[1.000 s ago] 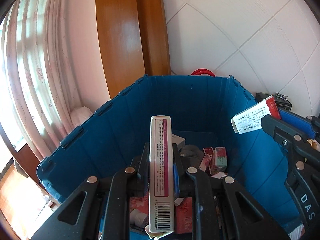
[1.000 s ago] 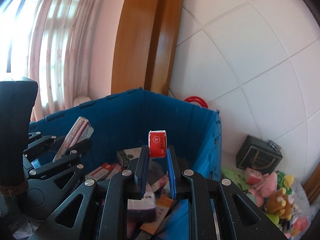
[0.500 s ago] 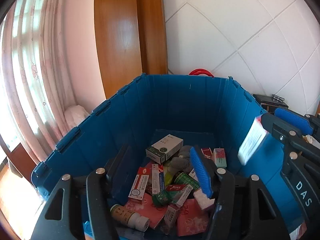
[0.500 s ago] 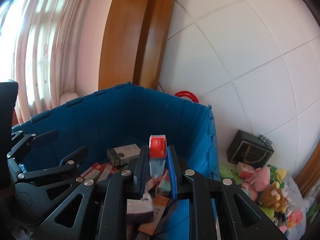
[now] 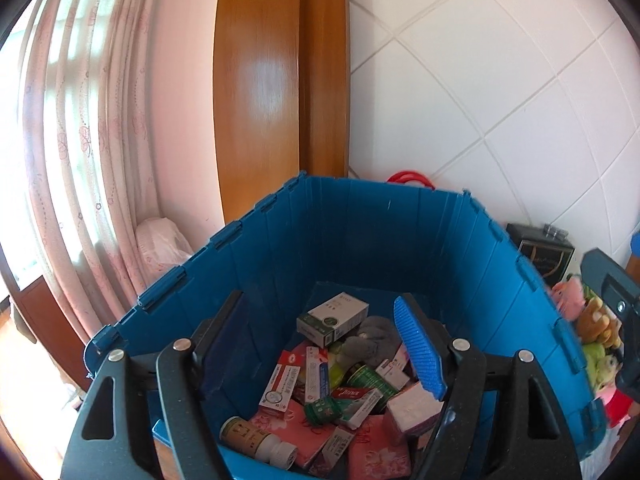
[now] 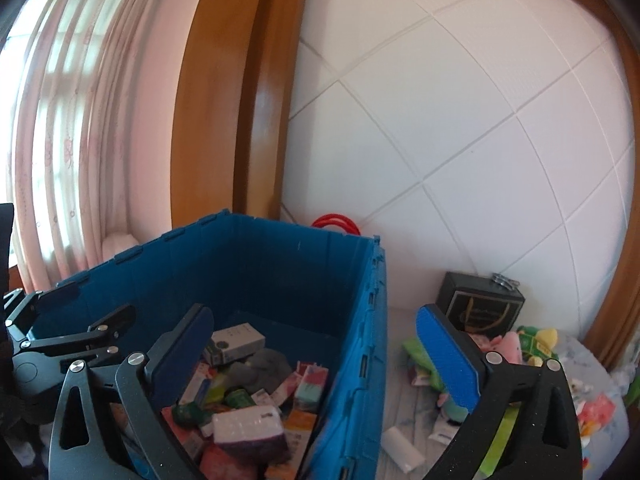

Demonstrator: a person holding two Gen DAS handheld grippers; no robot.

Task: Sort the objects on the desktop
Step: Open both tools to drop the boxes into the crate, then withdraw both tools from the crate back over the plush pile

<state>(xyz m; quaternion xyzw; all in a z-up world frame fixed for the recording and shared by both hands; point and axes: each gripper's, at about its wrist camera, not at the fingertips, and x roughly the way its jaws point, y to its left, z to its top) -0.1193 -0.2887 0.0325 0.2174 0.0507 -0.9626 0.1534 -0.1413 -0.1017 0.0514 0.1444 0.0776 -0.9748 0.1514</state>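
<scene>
1. The blue crate (image 5: 360,240) stands on the floor against the white tiled wall (image 5: 500,80). It is open at the top, and its bottom is strewn with small packages.
2. Inside, a white and green box (image 5: 332,317) lies toward the far side, with a grey cloth lump (image 5: 370,342) just to its right.
3. Nearer lie a long red and white carton (image 5: 280,380), a green can (image 5: 370,378), a white-capped bottle (image 5: 256,440) on its side, pink floral packets (image 5: 288,428) and a white tissue pack with a purple band (image 6: 250,430).
4. The left gripper (image 5: 320,356) hangs above the near part of the crate. Its jaws are apart and spreading, with nothing between them; only the crate's contents show through the gap.
5. The right gripper (image 6: 316,352) straddles the crate's right wall: its left finger is over the inside, and its blue-padded right finger (image 6: 448,360) is over the floor outside. Its jaws are spreading wide and hold nothing.
6. In the right wrist view, the left gripper shows at the left edge, over the crate's left side.
7. Right of the crate, a heap of plush toys (image 6: 520,348) and small packets lies on a pale cloth, and a dark box (image 6: 480,308) stands against the wall behind it.
8. A red ring handle (image 5: 410,179) pokes up behind the crate's far wall.
9. Left of the crate hang pink curtains (image 5: 80,140), beside a brown wooden frame (image 5: 280,80).
</scene>
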